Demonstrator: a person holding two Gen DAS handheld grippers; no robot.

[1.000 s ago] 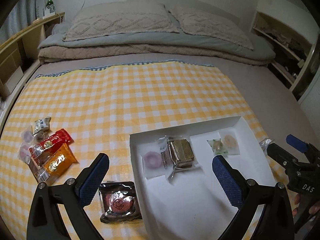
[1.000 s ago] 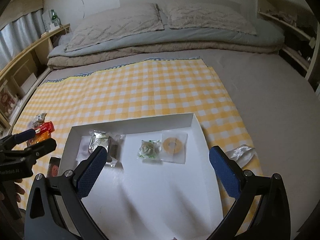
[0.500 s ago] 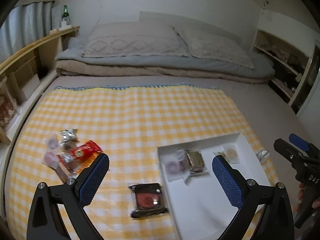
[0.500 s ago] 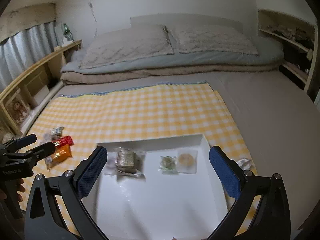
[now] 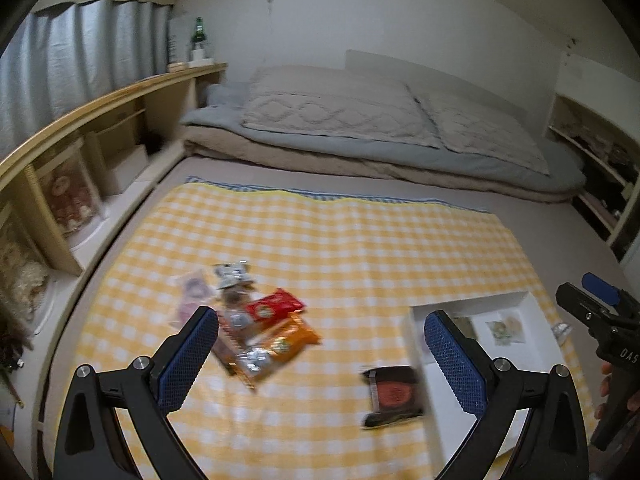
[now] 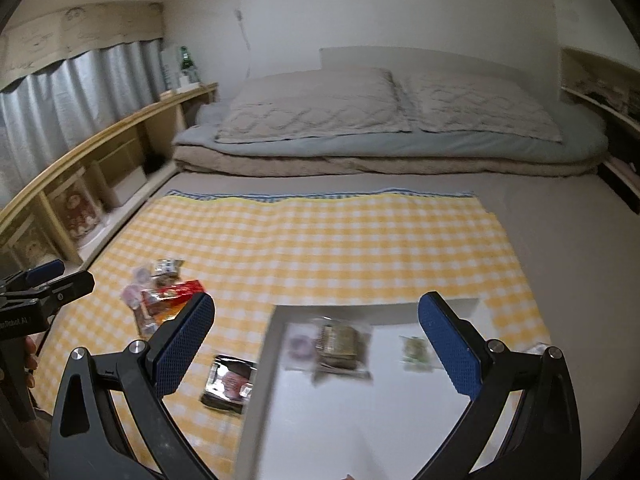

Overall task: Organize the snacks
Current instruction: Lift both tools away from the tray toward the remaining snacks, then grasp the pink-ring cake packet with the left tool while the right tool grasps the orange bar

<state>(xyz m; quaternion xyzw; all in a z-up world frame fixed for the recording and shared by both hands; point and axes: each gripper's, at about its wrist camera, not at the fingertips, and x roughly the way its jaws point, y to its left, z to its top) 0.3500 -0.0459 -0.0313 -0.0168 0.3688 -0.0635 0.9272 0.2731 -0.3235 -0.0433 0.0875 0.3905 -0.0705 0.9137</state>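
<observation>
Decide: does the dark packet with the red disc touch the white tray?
Cannot tell: both views are motion-blurred; the dark packet lies right beside the white tray wall.

Checked cloth [image 5: 360, 248], woven, matt; on it, white tray [image 6: 320, 420], smooth card; beside tray, snack wrappers [image 5: 272, 336], glossy plastic film.

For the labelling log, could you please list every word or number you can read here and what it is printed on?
"DAS": white, on the right tool, cut off at the frame edge.
"n Robot AI": white, on the left tool, start cut off.
Snack wrappers: print too blurred to read.
Green bottle: label too small to read.
</observation>
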